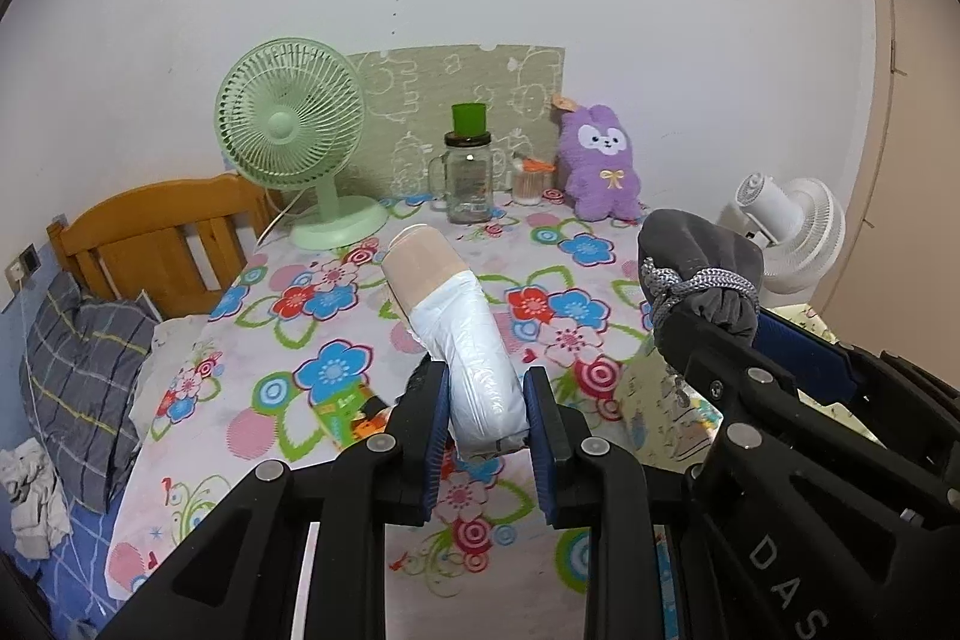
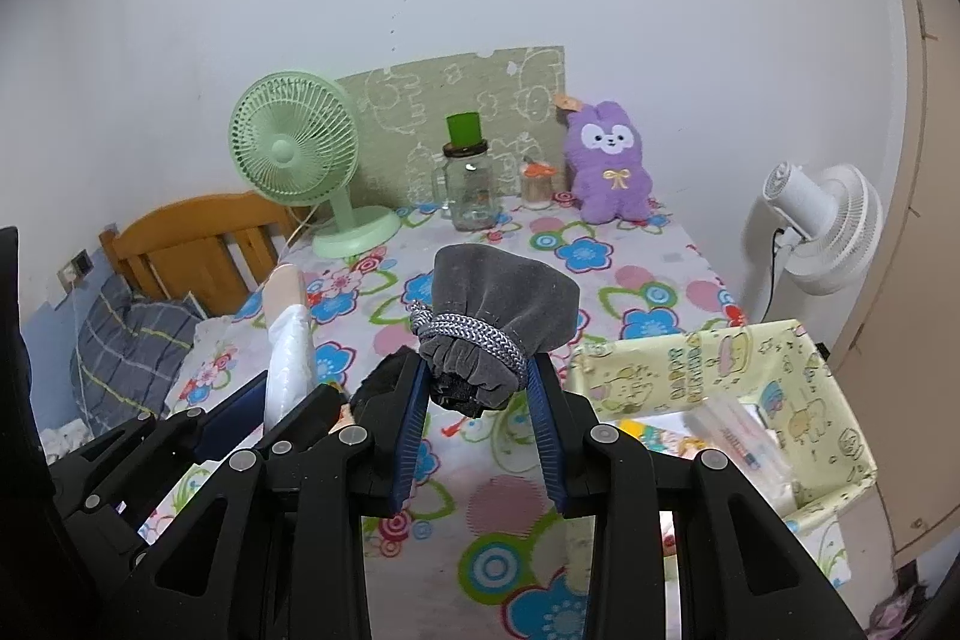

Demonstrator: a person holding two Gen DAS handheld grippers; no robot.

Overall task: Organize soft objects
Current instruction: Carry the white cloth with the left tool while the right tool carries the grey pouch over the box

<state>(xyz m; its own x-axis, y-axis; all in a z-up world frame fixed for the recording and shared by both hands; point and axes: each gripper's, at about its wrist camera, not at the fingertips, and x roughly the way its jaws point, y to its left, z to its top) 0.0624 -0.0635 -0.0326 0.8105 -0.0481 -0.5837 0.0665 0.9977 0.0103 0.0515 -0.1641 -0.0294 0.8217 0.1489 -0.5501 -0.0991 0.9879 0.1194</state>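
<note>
A: Two grippers above a flower-print tabletop (image 1: 336, 316), both loaded. Left gripper (image 1: 487, 400) first?

B: Its blue-padded fingers (image 1: 543, 436) are clenched on the lower end of a white roll (image 1: 474, 370), plastic-wrapped, w/ a beige band at the far end. Roll is lifted clear of the tabletop and tilts up and away from the camera.

A: And the right gripper (image 2: 477, 388)?

B: Its fingers (image 2: 414, 418) pinch the gathered neck of a grey velvet pouch (image 2: 504, 304), tied shut w/ a grey-white cord (image 2: 468, 334). The pouch's body bulges above the fingertips, also off the tabletop. In the left wrist view the same pouch sits at right, just beside the roll.

A: Anything near the right gripper?

B: A pale yellow fabric box (image 2: 720, 364) w/ cartoon print, open at the top, stands at the tabletop's right edge, below and right of the pouch. Something is inside; too blurred to name.

A: Background?

B: Along the wall, left to right: a green desk fan (image 1: 294, 130), a glass jar-mug (image 1: 469, 178) w/ a green cup on its lid, a small glass (image 1: 527, 187) w/ an orange top, and a purple plush (image 1: 600, 160) sitting upright. A green patterned board (image 1: 456, 88) leans on the wall behind them. A white fan (image 2: 822, 226) stands past the right edge.

A: Left side?

B: A wooden headboard (image 1: 156, 238), a grey plaid pillow (image 1: 84, 370) on the bed beside the tabletop.
</note>
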